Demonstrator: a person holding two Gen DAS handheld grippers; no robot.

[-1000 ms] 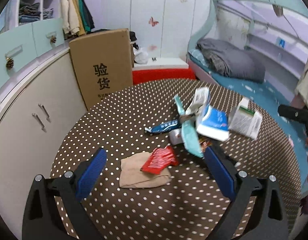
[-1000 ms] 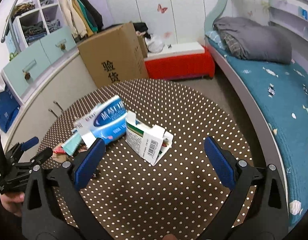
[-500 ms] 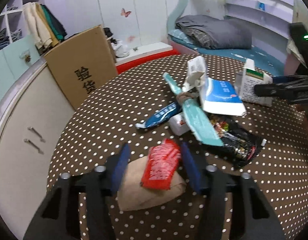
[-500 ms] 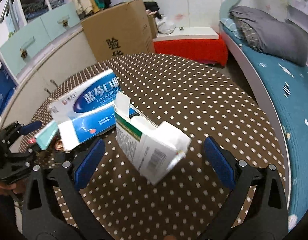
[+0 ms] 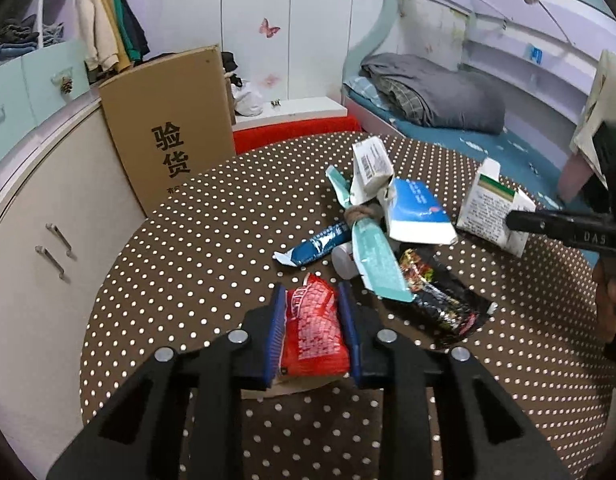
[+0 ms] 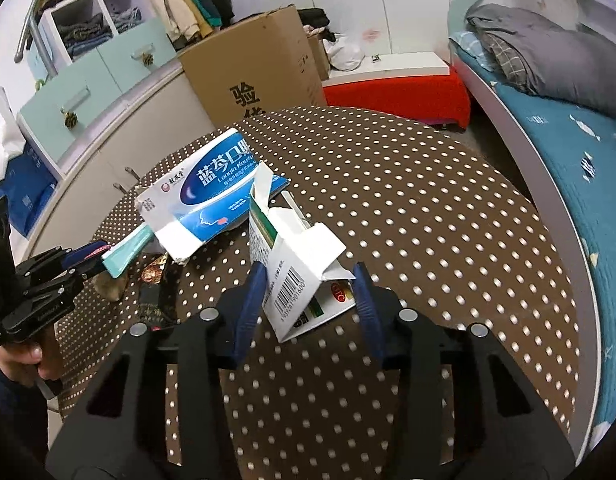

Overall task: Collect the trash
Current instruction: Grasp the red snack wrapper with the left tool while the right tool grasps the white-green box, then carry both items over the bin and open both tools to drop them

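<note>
On a round table with a brown polka-dot cloth (image 5: 212,248) lies a pile of trash. My left gripper (image 5: 313,304) is shut on a red snack wrapper (image 5: 314,330), which lies over a tan paper piece. My right gripper (image 6: 308,284) has its blue fingers closed against both sides of a white and green carton (image 6: 304,276), also seen in the left wrist view (image 5: 493,212). The pile holds a blue and white medicine box (image 5: 418,212) (image 6: 212,196), a teal strip (image 5: 374,260), a blue tube (image 5: 316,246), a black snack bag (image 5: 444,300) and a white carton (image 5: 370,170).
A large cardboard box (image 5: 168,128) stands against the far side of the table beside white cabinets (image 5: 48,216). A red bench (image 6: 396,92) and a bed with a grey blanket (image 6: 548,56) lie beyond. The table edge drops off at right.
Both grippers moved forward and closed: the left onto the red wrapper, the right around the white and green carton, which has tipped towards the right gripper.
</note>
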